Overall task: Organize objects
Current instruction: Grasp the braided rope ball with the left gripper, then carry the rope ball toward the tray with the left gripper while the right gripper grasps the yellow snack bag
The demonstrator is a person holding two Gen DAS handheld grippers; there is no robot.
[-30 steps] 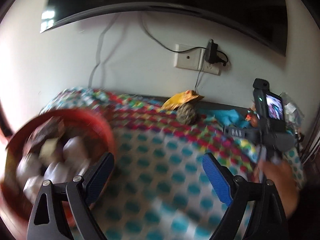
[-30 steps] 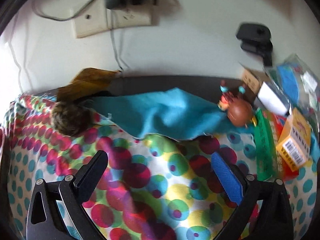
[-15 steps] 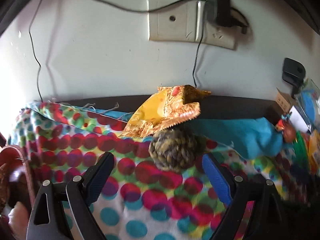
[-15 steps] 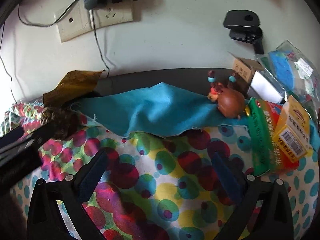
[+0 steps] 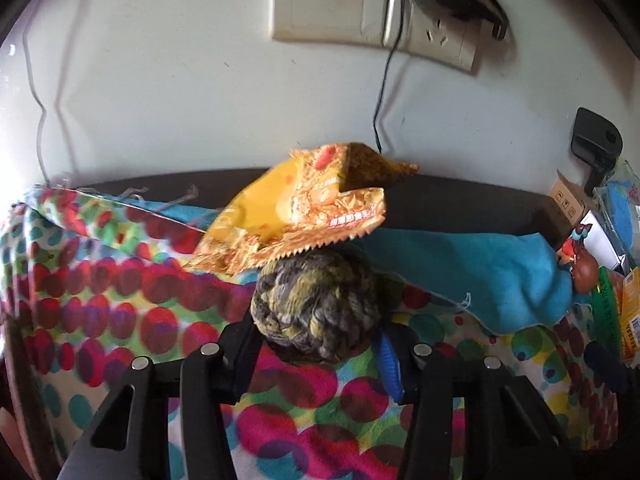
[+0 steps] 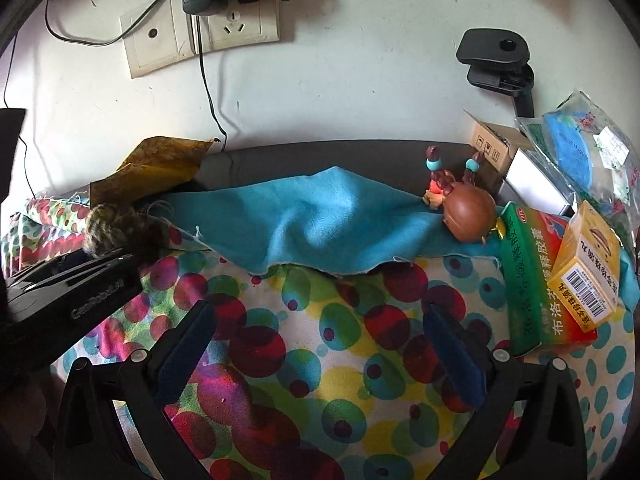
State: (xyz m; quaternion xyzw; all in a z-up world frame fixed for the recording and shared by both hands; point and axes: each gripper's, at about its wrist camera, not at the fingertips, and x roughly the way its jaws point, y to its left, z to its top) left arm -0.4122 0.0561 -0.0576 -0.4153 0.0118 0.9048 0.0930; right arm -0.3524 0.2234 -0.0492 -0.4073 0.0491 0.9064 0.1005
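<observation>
While closing round rope ball, left gripper jaws flank it, pads at or nearly at its sides; grip not yet sure. Right gripper wide open, empty, over dotted cloth. Ball far left, just under yellow wrapper, beside blue cloth: knotted, grey-yellow, soft-looking. Still left, prob: wrapper, doll, boxes far right.

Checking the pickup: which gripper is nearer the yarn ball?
Left. The left gripper is closing around the yarn ball; the right gripper hangs over bare cloth, well aside.
</observation>
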